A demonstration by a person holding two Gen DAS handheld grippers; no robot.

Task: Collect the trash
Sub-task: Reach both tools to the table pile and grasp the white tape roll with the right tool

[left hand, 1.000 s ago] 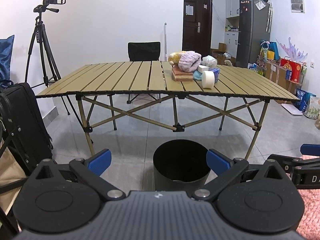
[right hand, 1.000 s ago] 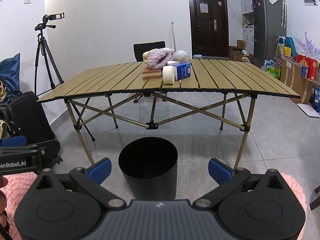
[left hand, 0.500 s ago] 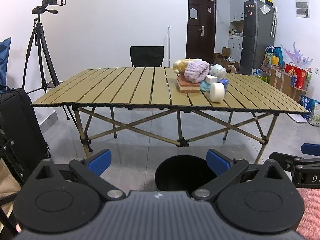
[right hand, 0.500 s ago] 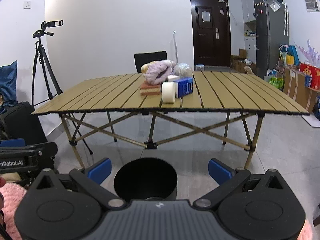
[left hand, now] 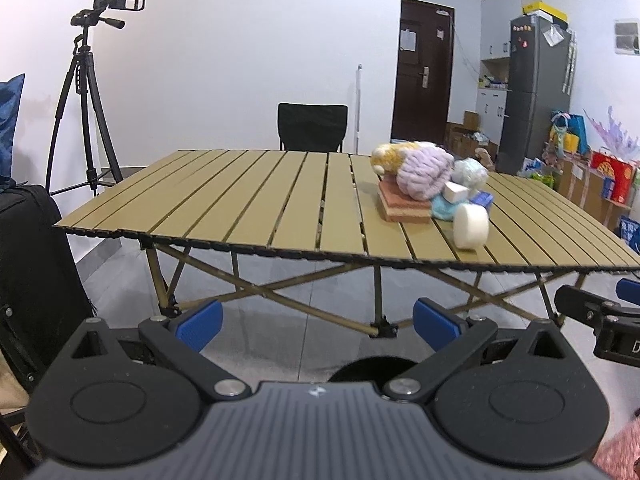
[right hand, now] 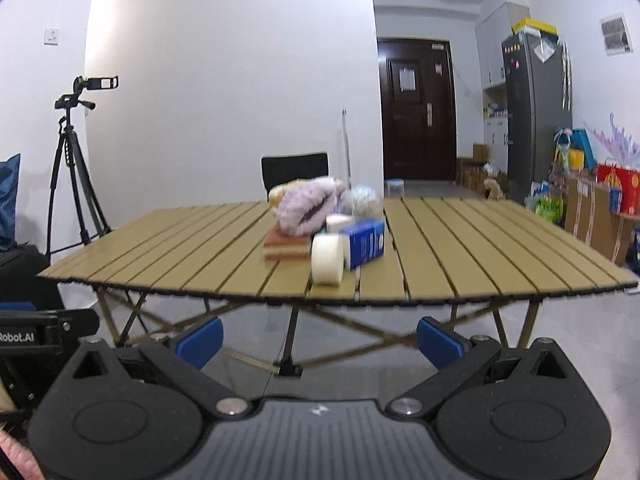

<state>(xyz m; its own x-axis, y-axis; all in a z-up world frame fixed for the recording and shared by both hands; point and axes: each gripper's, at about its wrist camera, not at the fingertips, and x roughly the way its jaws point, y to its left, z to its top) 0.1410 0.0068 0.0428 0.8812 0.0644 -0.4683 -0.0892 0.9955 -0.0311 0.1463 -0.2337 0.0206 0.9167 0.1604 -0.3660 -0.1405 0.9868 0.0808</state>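
A pile of items sits on the slatted folding table point(left hand: 248, 208) point(right hand: 460, 248): a white roll point(left hand: 471, 226) point(right hand: 327, 259), a blue carton point(right hand: 363, 242) point(left hand: 482, 199), a lilac fluffy cloth point(left hand: 424, 174) point(right hand: 308, 206) on an orange-brown block point(left hand: 402, 206) point(right hand: 286, 246), and a yellow plush point(left hand: 390, 156). My left gripper point(left hand: 318, 324) is open and empty, well short of the table. My right gripper point(right hand: 318, 338) is open and empty too. Only the rim of the black bin point(left hand: 370, 369) shows in the left wrist view, low behind the gripper body.
A black chair point(left hand: 312, 126) point(right hand: 294, 170) stands behind the table. A camera tripod point(left hand: 86, 108) point(right hand: 72, 172) and a black suitcase point(left hand: 32, 280) are at the left. A fridge point(left hand: 534, 92), boxes and bags line the right wall.
Both grippers have risen and come closer to the table. The black bin has slid down out of the right wrist view and nearly out of the left one.
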